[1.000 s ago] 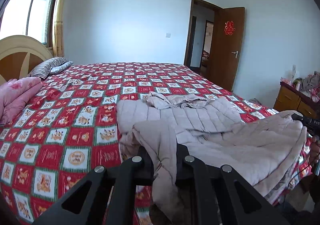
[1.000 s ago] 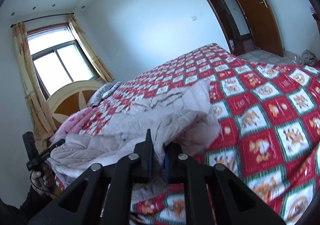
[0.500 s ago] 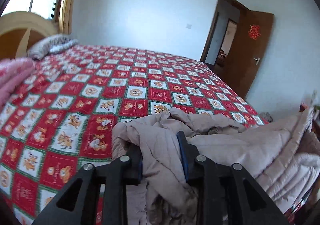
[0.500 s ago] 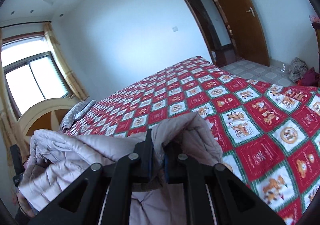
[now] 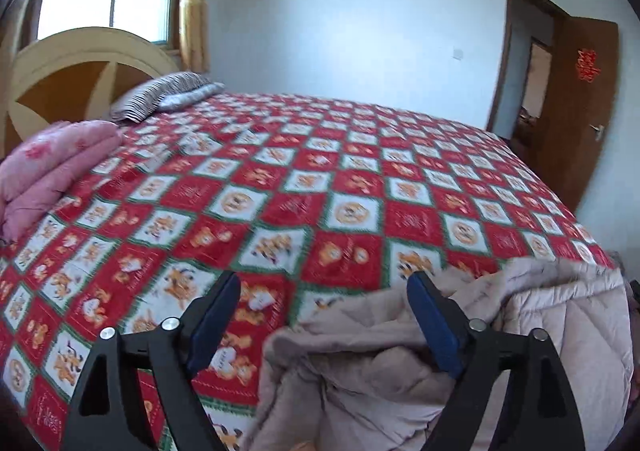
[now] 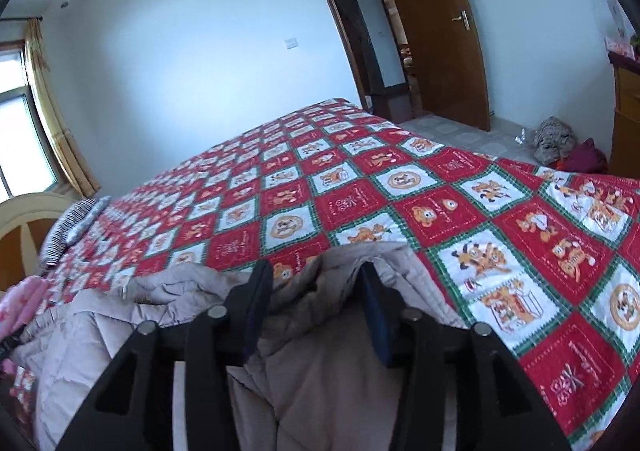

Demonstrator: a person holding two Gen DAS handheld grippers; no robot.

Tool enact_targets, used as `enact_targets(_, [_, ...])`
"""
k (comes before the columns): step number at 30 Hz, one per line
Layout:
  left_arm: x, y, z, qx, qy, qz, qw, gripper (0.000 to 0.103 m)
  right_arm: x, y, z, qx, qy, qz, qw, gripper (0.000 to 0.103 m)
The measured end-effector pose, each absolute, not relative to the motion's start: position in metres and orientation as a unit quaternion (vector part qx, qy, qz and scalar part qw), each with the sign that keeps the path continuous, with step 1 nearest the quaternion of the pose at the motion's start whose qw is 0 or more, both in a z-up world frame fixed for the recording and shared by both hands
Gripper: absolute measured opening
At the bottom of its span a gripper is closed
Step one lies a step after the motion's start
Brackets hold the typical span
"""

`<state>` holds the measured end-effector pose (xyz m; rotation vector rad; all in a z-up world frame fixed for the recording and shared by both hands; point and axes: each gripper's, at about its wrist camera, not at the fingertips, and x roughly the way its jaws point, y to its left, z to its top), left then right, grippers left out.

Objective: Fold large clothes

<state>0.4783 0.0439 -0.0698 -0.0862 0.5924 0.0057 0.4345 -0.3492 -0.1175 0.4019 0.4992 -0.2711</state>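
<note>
Beige quilted coat [image 5: 460, 363] released since a second ago: left hand-held gripper [image 5: 324, 315] now spread wide, right hand-held gripper [image 6: 316, 301] partly opened, nothing gripped. Coat bunched at near edge of bed [image 5: 320, 179]; one fold judged laid.

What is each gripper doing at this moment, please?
Left gripper: open, fingers spread wide, holding nothing; the beige quilted coat lies by its right finger.
Right gripper: open, coat fabric lying loose between its fingers.
</note>
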Motion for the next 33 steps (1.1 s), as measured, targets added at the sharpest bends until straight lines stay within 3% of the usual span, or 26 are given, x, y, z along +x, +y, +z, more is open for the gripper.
enact_targets(1, [0.479,0.045,-0.069,-0.045,0.289,0.008,0.956,0.087,0.441,-0.345,-0.118,0.185,0.243,-0.143,0.942,0.054])
enact_targets(4, [0.473,0.035,-0.064,-0.032,0.261,0.044,0.964,0.087,0.453,-0.337,-0.118,0.151,0.222,-0.192,0.944,0.083])
enact_targets(5, [0.469,0.028,-0.063,-0.021,0.245,0.055,0.968,0.091,0.456,-0.335,-0.118,0.145,0.214,-0.205,0.944,0.085])
enact_targets(7, [0.474,0.014,-0.064,0.008,0.226,0.082,0.971,0.098,0.466,-0.33,-0.118,0.131,0.213,-0.211,0.945,0.085])
enact_targets(11, [0.502,-0.002,-0.082,0.062,0.213,0.144,0.964,0.098,0.486,-0.329,-0.125,0.106,0.23,-0.209,0.944,0.085])
enact_targets(16, [0.549,0.004,-0.124,0.074,0.284,0.191,0.937,0.099,0.472,-0.318,-0.115,0.1,0.189,-0.173,0.961,0.086])
enact_targets(24, [0.563,0.002,-0.139,0.073,0.331,0.202,0.919,0.099,0.452,-0.223,-0.108,-0.066,0.15,-0.037,0.986,0.095])
enact_targets(29, [0.51,0.007,-0.102,-0.012,0.297,0.144,0.944,0.099,0.489,-0.221,-0.135,-0.092,0.227,-0.068,0.967,0.095])
enact_targets(33, [0.505,-0.023,-0.101,0.013,0.294,0.101,0.95,0.099,0.51,-0.225,-0.15,-0.094,0.269,-0.082,0.955,0.095])
